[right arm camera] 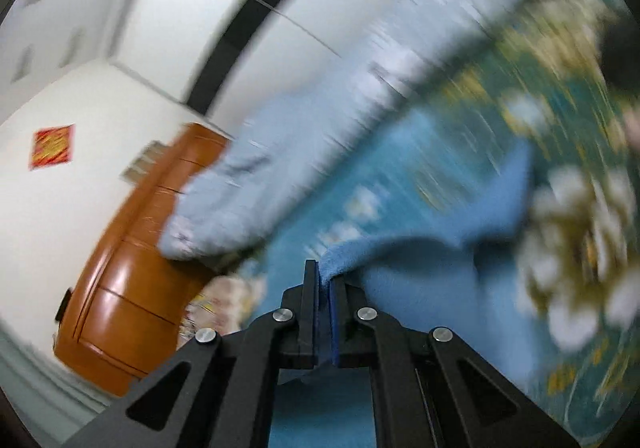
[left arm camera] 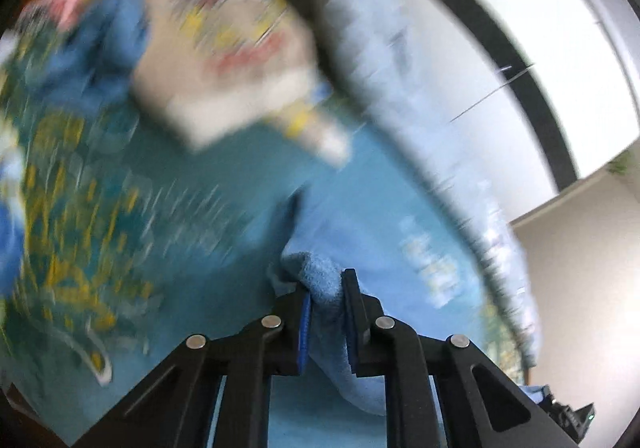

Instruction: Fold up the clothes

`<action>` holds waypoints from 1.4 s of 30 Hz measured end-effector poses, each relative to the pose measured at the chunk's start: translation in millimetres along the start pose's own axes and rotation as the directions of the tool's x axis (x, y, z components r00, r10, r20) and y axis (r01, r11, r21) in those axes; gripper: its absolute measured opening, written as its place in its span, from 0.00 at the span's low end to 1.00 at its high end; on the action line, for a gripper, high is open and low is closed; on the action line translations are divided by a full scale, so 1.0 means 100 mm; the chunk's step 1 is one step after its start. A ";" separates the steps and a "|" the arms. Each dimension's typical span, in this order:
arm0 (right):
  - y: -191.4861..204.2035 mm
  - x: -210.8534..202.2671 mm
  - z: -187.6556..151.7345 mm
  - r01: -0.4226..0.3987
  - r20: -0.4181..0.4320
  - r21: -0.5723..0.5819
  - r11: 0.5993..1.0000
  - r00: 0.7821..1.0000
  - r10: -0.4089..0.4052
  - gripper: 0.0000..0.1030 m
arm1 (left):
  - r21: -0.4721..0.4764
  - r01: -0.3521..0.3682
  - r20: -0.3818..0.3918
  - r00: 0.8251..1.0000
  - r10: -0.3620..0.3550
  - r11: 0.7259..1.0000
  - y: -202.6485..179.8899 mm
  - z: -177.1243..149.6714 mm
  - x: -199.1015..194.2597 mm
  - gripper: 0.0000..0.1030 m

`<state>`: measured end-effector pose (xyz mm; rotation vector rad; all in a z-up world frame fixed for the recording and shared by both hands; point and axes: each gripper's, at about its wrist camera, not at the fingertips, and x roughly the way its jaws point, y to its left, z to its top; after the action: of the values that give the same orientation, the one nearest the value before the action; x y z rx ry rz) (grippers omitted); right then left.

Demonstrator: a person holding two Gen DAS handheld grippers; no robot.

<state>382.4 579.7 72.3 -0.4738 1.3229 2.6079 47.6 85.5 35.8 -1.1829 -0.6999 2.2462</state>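
bright, even daylight; heavy motion blur beyond each sharp tool, fisheye bending and dark corners

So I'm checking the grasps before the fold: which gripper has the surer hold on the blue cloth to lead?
Probably the left gripper: a thick bunch of the blue cloth fills it. The right gripper pinches only a thin edge.

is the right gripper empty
No, the right gripper is shut on a fold of the blue cloth, pinched between its pads.
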 end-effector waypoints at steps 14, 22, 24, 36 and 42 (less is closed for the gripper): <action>-0.92 -0.33 -1.49 0.153 -0.363 0.012 0.988 0.922 -0.138 0.04 | -0.065 -0.105 -0.120 0.988 0.097 0.992 0.98 -0.61 -0.03 0.15; -1.05 -0.51 -1.74 0.229 -0.406 -0.030 0.973 0.887 -0.221 0.10 | 0.028 -0.223 -0.108 0.968 0.225 0.974 0.93 -0.69 0.00 0.14; -0.93 -0.58 -1.64 0.249 -0.362 -0.096 0.964 0.893 -0.267 0.23 | 0.054 -0.241 -0.113 0.963 0.246 0.969 0.91 -0.70 0.03 0.16; -0.01 0.09 -1.04 0.352 -0.103 -0.591 0.726 0.860 -0.501 0.48 | 0.165 -0.379 0.007 0.924 0.383 0.911 0.59 -0.61 -0.39 0.55; -0.02 0.70 -1.03 0.393 -0.091 -0.713 0.580 0.769 -0.633 0.46 | 0.154 -0.349 -0.020 0.934 0.356 0.924 0.56 -0.65 -0.45 0.56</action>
<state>338.2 498.4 -10.9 -1.2569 0.1349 2.4200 113.8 28.6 -5.5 -1.3715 -0.3099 2.4995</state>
